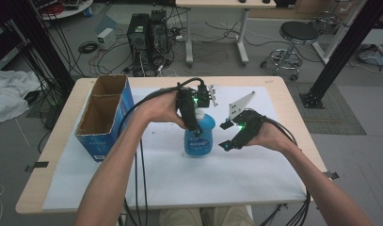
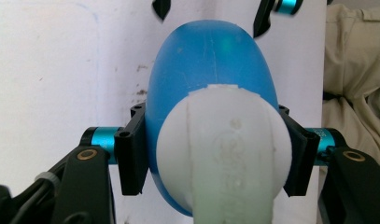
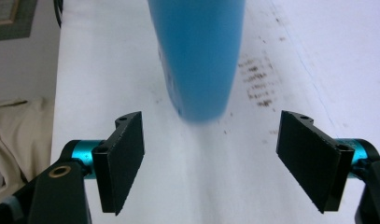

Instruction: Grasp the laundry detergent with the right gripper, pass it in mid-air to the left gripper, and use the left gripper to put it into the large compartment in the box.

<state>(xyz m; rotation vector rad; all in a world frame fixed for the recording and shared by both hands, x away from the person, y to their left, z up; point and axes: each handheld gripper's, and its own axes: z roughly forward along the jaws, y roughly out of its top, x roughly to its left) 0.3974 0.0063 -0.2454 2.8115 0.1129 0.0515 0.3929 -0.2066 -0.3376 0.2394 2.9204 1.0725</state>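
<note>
On the white sheet [image 1: 236, 174] near the table's middle stands the blue soap bottle [image 1: 199, 134], upright, label toward me. Its white pump top [image 2: 225, 149] sits high and close in my left gripper view. My left gripper [image 1: 193, 123] comes down from above and is clamped on the bottle's upper part, one pad on each side just below the pump. I judge this the better place to hold: narrow enough for the pads, and the bottle hangs plumb for a lift.

My right gripper [image 1: 225, 135] hangs just to the bottle's right, jaws wide apart, nothing between them; in its own view the blue body [image 3: 197, 56] stands ahead, apart from both pads. Likely it steadied the bottle and now leaves it to the left.

Farther left, an open cardboard box [image 1: 104, 117] stands at the table's [image 1: 48, 174] edge, empty as far as I see. A probable destination, though that is a guess.
</note>
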